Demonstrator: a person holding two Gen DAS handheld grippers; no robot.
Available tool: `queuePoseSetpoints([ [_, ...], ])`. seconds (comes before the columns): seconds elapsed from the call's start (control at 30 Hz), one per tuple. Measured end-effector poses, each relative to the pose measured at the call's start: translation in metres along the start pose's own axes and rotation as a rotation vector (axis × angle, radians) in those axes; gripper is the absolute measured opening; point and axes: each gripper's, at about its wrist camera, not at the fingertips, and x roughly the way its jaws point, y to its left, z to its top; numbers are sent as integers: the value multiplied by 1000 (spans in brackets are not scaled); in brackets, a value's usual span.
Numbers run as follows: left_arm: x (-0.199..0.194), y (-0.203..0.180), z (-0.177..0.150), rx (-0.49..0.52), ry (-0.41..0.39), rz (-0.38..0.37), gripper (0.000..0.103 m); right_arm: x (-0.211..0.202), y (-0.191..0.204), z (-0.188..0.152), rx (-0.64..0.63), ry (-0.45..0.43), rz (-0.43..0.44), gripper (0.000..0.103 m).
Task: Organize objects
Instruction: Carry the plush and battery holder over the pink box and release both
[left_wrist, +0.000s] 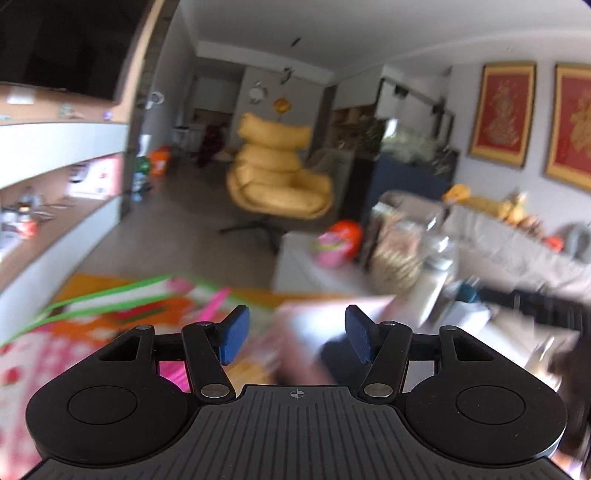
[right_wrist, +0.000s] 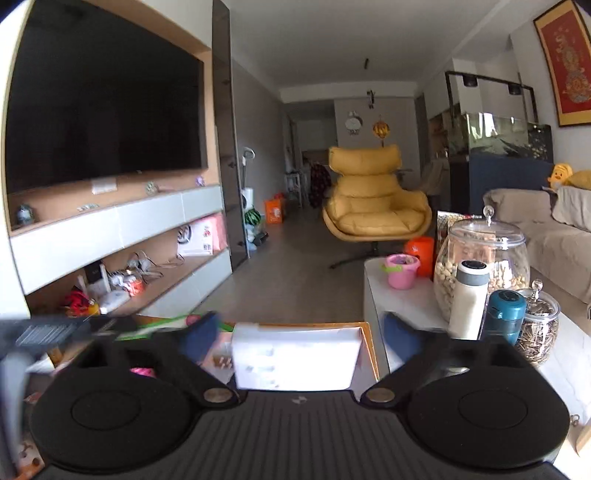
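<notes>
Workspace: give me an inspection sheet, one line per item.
Surface: white side table, partly bare.
Job's things: white box between the right tongs' fingers; contact unclear from blur.
Clutter: pink cup, orange can, big glass jar of nuts, white bottle, teal bottle, small jar of seeds.
Grippers: left tongs open, nothing between them; right tongs blurred.
Cables: tangled wires on the lower TV shelf.
Surroundings: television, yellow armchair, beige sofa, fish tank.
</notes>
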Motion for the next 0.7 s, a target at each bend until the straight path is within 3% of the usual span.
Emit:
queuePoseSetpoints([
  [0.1,-18,13,-34,91,78,-8,62,0,4,-22,0,44,21,103],
  [0.23,-32,-6,-70,240,173,-58,62,-11,11,-68,2,141,46,103],
  [0.37,-26,-31,-82,337,185,-67,65,-15,15,-107,25,245,81,103],
  [0.7,36,-43,-86,361,307,-52,64,-7,15,-129,76,326,102,103],
])
